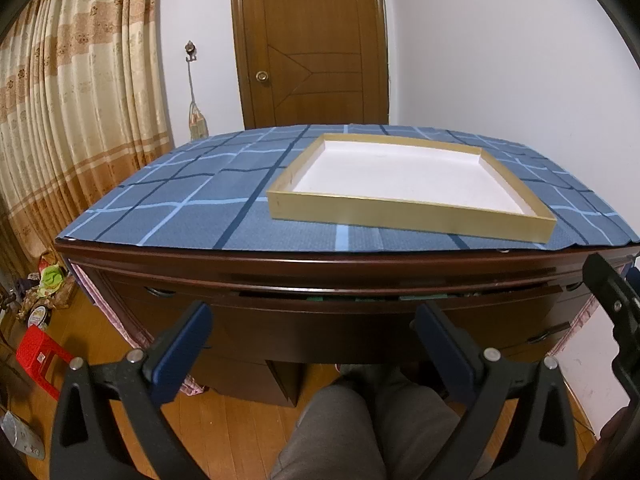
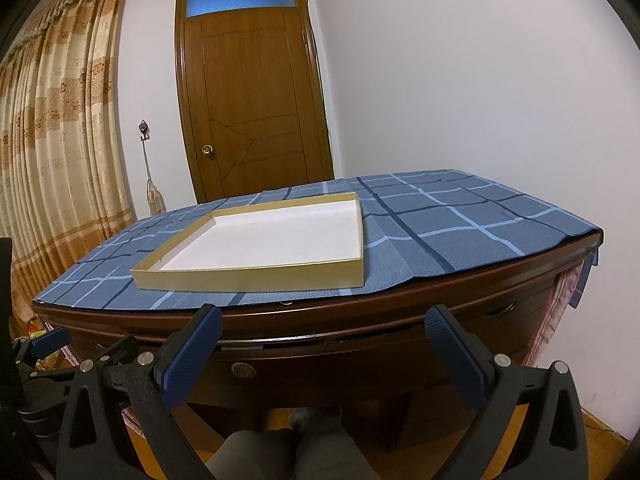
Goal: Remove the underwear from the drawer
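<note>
Desk drawer point(image 1: 360, 300) beyond spread fingers point(image 1: 188, 332).

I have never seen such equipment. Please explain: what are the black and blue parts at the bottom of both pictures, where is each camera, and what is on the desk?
No robot is here. A seated person holds one clamp-like tool in each hand, and a wide-angle camera on each tool looks forward along its two blue-padded fingers. One picture comes from the left hand-held gripper, the other from the right hand-held gripper. Both are open and hold nothing. Ahead is a dark wooden desk under a blue checked cloth, with an empty shallow tray on it. The middle drawer stands slightly ajar; its contents are hard to tell.
</note>
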Motion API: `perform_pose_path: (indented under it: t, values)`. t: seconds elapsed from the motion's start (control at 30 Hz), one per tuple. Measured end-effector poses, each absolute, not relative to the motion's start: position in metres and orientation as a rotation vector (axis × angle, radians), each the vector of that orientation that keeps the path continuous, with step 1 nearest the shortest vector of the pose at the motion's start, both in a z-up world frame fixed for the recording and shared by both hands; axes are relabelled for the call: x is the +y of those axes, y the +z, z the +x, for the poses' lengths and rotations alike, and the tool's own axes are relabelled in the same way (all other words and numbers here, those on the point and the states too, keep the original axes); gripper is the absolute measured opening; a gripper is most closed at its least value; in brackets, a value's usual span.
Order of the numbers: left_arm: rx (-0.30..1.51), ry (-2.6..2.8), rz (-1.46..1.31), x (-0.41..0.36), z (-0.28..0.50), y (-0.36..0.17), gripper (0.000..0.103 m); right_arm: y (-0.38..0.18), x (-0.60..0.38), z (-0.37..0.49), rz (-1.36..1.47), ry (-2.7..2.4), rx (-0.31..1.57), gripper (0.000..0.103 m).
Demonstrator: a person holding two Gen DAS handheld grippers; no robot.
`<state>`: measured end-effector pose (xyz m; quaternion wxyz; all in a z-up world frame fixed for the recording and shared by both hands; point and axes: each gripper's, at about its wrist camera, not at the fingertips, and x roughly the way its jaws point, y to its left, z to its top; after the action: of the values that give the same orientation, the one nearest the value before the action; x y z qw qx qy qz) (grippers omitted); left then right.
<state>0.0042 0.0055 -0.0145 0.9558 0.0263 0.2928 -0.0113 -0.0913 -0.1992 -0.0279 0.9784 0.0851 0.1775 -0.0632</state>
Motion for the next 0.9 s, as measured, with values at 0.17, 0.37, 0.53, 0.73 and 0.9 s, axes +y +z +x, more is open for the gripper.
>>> perform_pose_path:
  t: [0.17,0.37,0.53,0.73,0.9]
  values:
    - [0.599,-0.026,0.052,0.004,0.003,-0.016,0.103,-0.032,-0.202,-0.088,0.182,-0.128,0.374,0.103]
    - [0.614,-0.04,0.054,0.001,0.01,-0.022,0.103,-0.037,-0.208,-0.085,0.174,-0.117,0.38,0.103]
    - [0.629,-0.072,0.043,0.002,0.018,-0.031,0.103,-0.056,-0.228,-0.075,0.175,-0.061,0.426,0.103]
    - [0.624,-0.113,0.053,-0.006,0.028,-0.046,0.103,-0.088,-0.266,-0.068,0.23,-0.024,0.456,0.103]
    - [0.634,-0.115,0.055,-0.014,0.041,-0.059,0.1,-0.096,-0.282,-0.053,0.195,-0.003,0.463,0.103]
